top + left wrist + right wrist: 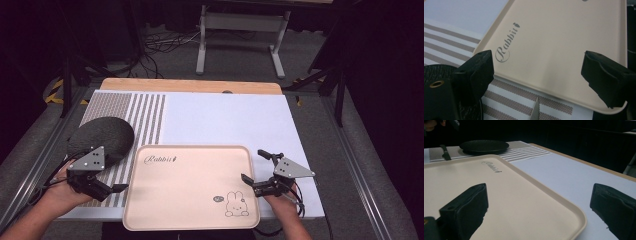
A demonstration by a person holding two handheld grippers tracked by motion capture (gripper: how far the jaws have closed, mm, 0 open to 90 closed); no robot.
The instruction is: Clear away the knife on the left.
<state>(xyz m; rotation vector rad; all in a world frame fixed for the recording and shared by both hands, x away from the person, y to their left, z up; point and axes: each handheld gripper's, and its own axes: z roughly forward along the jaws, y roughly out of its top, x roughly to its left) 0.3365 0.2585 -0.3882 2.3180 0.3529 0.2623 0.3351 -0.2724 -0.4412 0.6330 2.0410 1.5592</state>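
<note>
A beige tray (190, 190) printed with "Rabbit" and a small bunny lies at the table's near edge. My left gripper (112, 175) is open at the tray's left side; in the left gripper view its jaws stand wide apart across the tray (564, 37) edge, gripping nothing. My right gripper (254, 166) is open at the tray's right side. In the right gripper view one jaw hangs over the tray (519, 202) and the other over the white mat. A dark round plate (102, 135) rests just behind my left gripper.
A brown-and-white striped placemat (150, 120) lies under the dark plate (484, 145) and the tray's left edge. A white mat (225, 120) covers the rest of the wooden table (190, 85). Beyond the table are a desk frame (240, 22) and floor cables.
</note>
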